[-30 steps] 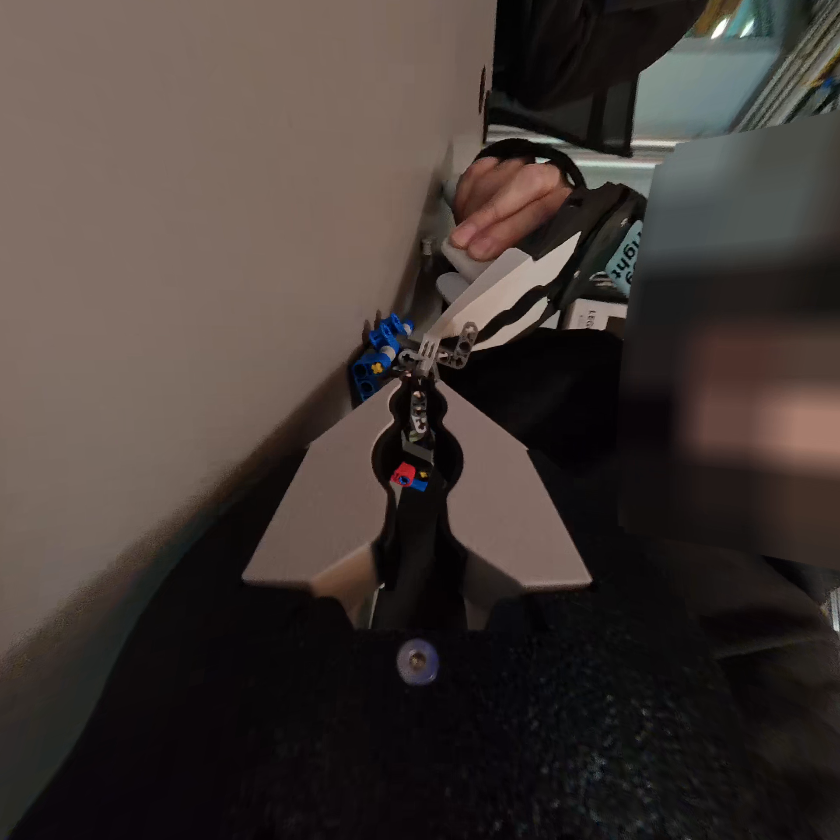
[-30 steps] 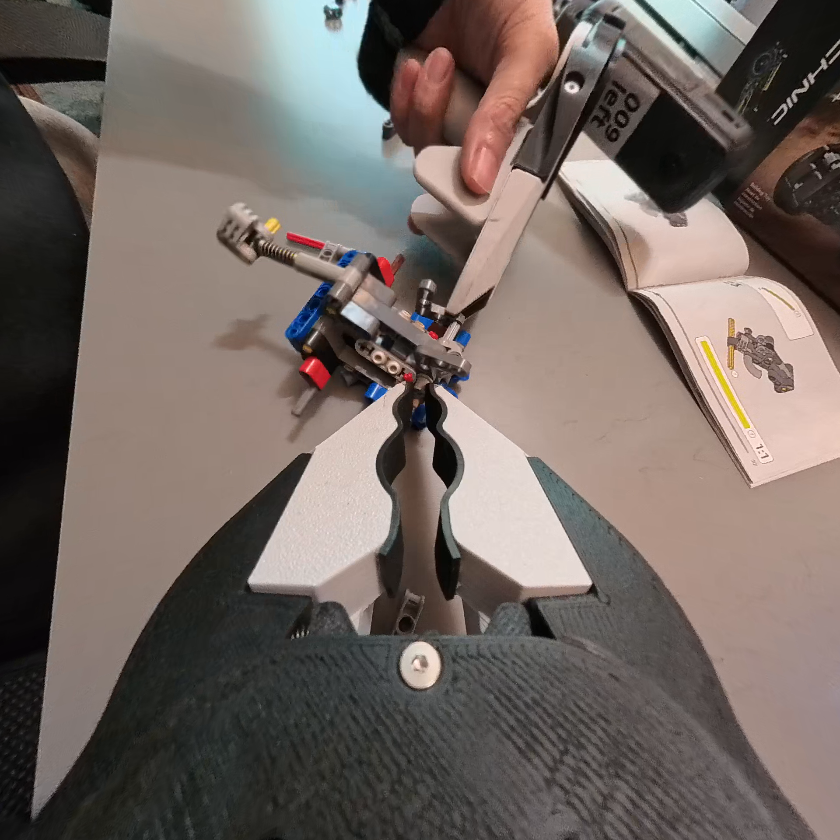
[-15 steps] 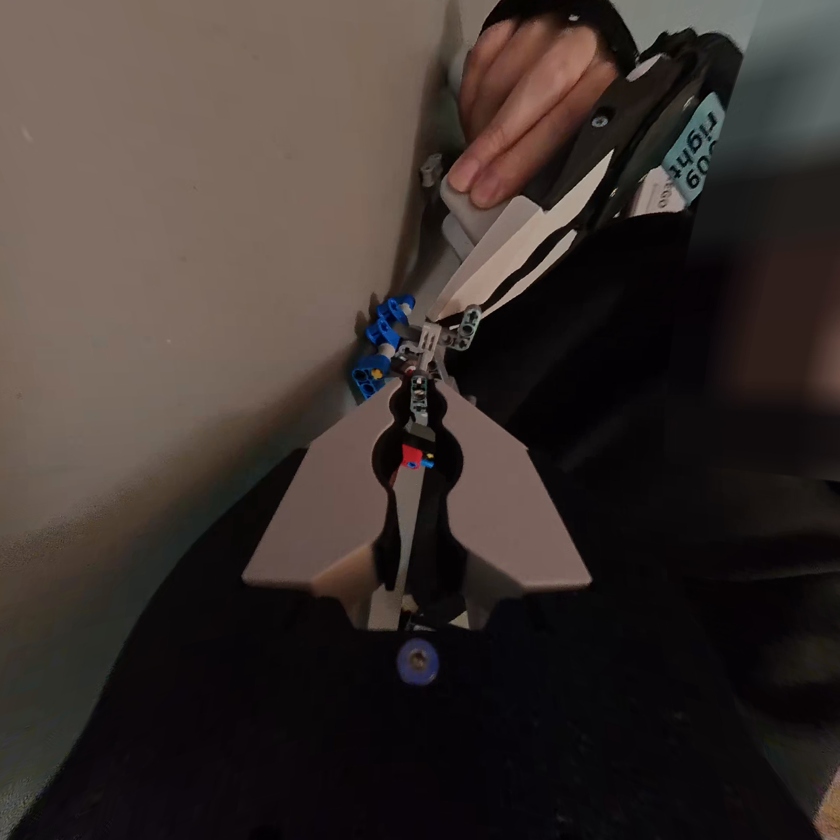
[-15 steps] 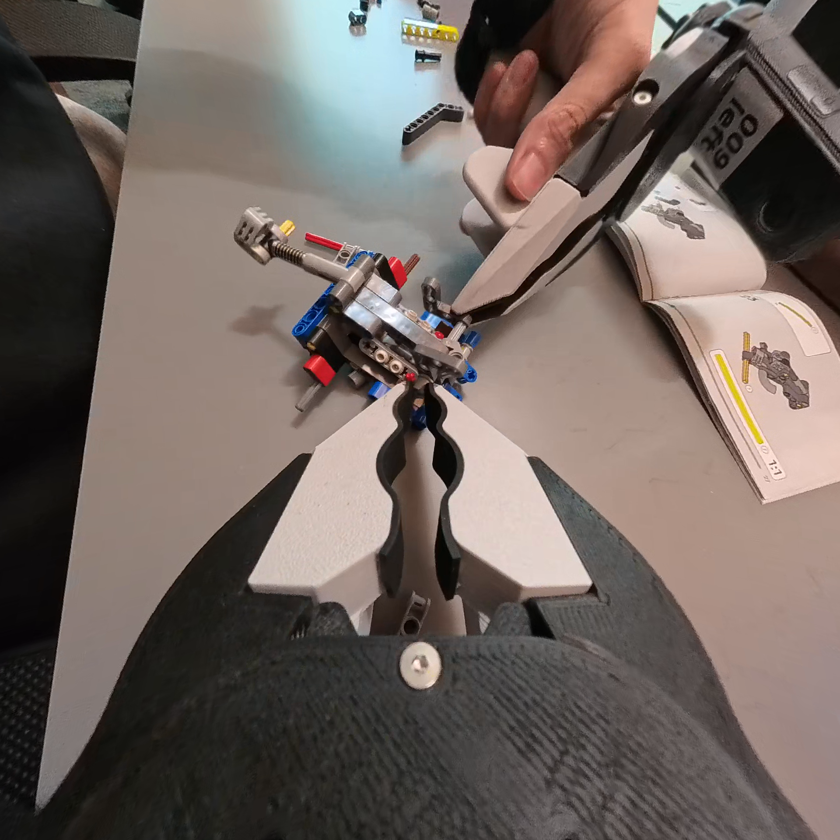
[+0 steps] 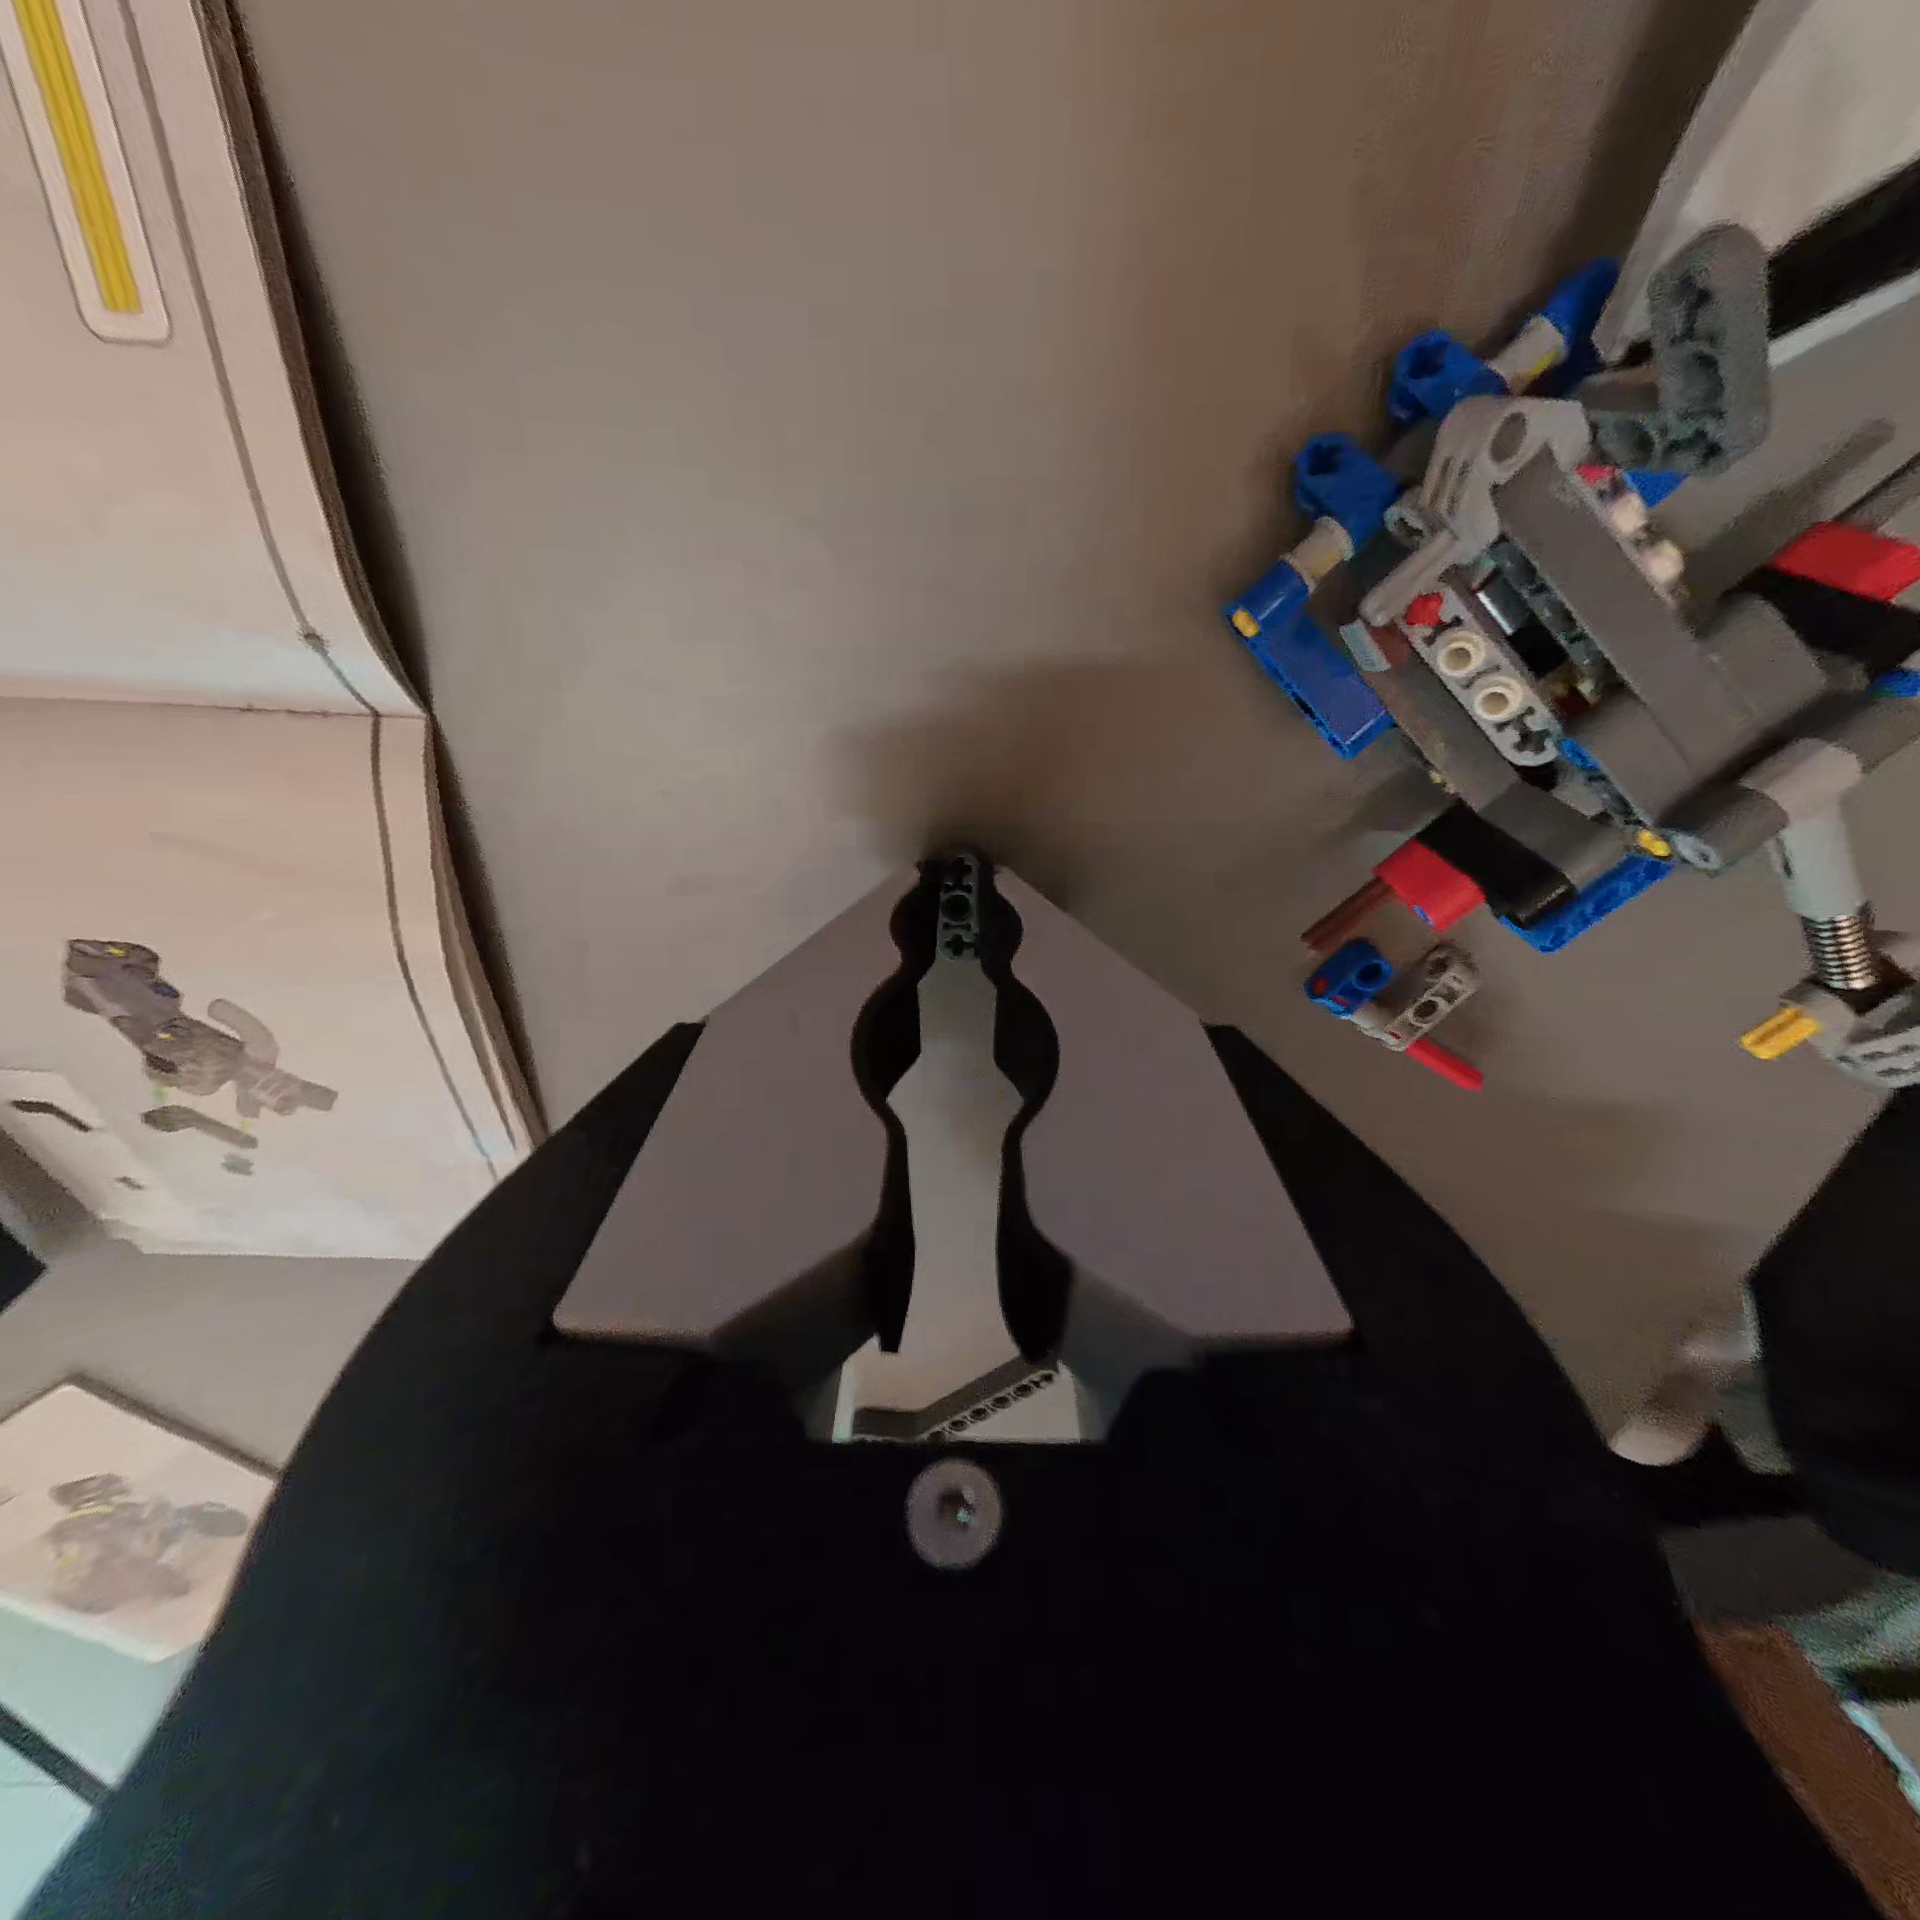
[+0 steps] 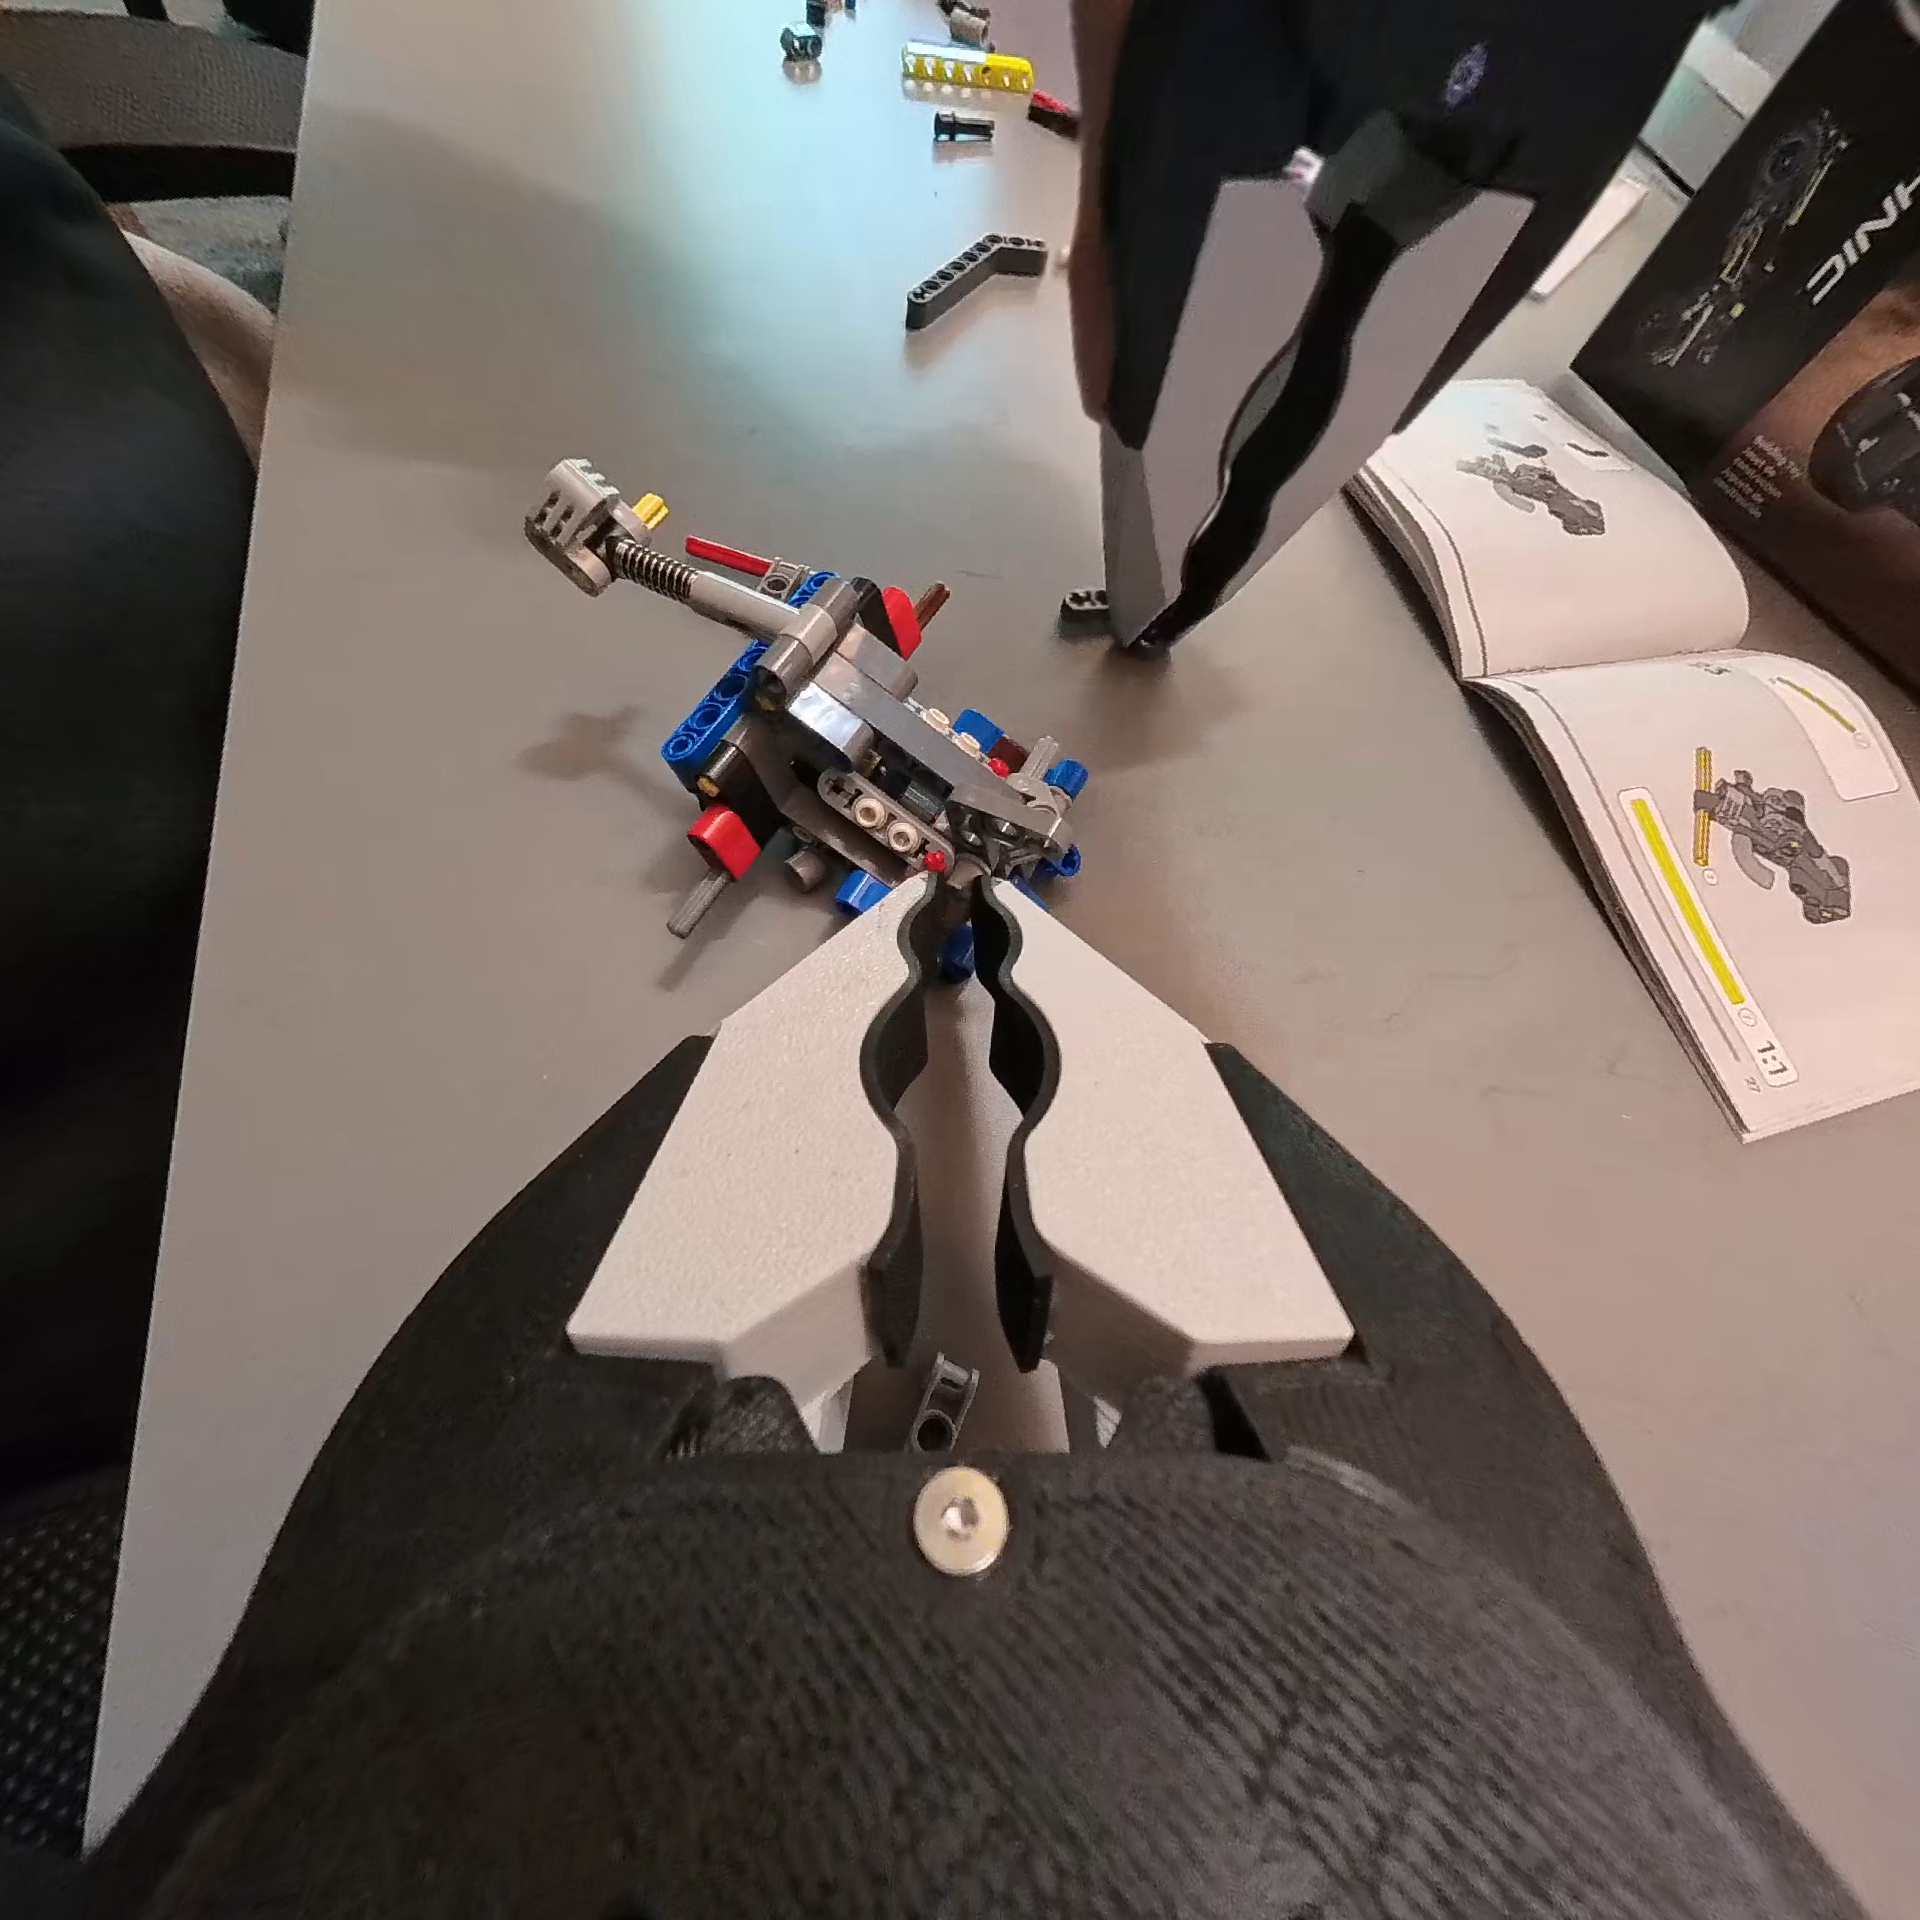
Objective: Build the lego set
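A grey, blue and red brick-built model (image 6: 831, 727) lies on the grey table (image 6: 468, 1039). My right gripper (image 6: 958, 894) is shut on a dark grey part at the model's near end. My left gripper (image 5: 958, 883) points straight down at the table to the right of the model. Its pads are closed on a small dark grey beam (image 5: 958, 912) that rests on the table. In the right wrist view the left gripper (image 6: 1153, 634) stands upright, with the beam (image 6: 1086, 603) sticking out at its tip. The model also shows in the left wrist view (image 5: 1558, 675).
An open instruction booklet (image 6: 1662, 779) lies right of the model, with a dark box (image 6: 1787, 312) behind it. A black angled beam (image 6: 971, 278), a yellow beam (image 6: 966, 71) and small pins lie farther back. A small blue and grey piece (image 5: 1392, 997) lies by the model. The tips of one gripper are about 11 centimeters away from the tips of the other.
My left gripper has left the model's end, moved right and turned to point down at the table, with a small dark beam now at its tips. My right gripper has kept its hold on the model.
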Action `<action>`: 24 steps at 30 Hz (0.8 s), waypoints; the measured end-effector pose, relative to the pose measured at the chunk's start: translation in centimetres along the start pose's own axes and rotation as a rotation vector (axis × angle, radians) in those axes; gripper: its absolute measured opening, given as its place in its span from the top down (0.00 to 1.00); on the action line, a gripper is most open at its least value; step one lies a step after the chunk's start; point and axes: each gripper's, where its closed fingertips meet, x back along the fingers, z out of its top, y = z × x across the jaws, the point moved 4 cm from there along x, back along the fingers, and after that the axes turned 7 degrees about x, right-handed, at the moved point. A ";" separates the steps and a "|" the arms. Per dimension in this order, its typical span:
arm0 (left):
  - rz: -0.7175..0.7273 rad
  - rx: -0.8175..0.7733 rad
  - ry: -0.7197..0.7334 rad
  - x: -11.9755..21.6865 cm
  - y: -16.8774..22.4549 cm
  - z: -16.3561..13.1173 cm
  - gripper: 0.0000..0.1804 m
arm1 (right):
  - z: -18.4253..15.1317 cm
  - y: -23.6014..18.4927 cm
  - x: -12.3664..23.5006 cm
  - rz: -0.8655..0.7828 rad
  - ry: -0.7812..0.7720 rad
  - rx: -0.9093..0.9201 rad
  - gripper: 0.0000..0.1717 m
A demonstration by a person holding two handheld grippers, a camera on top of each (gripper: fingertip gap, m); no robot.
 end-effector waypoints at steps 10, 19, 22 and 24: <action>0.009 0.002 0.172 -0.1 -0.1 -0.5 0.98 | 0.0 0.0 0.0 -0.001 0.000 0.000 0.98; -0.244 0.011 0.280 0.5 1.3 -0.1 0.98 | 0.0 0.1 0.0 -0.003 -0.002 -0.004 0.98; -0.718 0.254 0.522 3.8 2.6 2.7 0.98 | 0.0 0.1 0.0 -0.005 -0.002 -0.002 0.98; -0.912 0.355 0.507 3.5 2.7 2.9 0.98 | 0.0 0.1 0.0 -0.002 -0.002 -0.006 0.98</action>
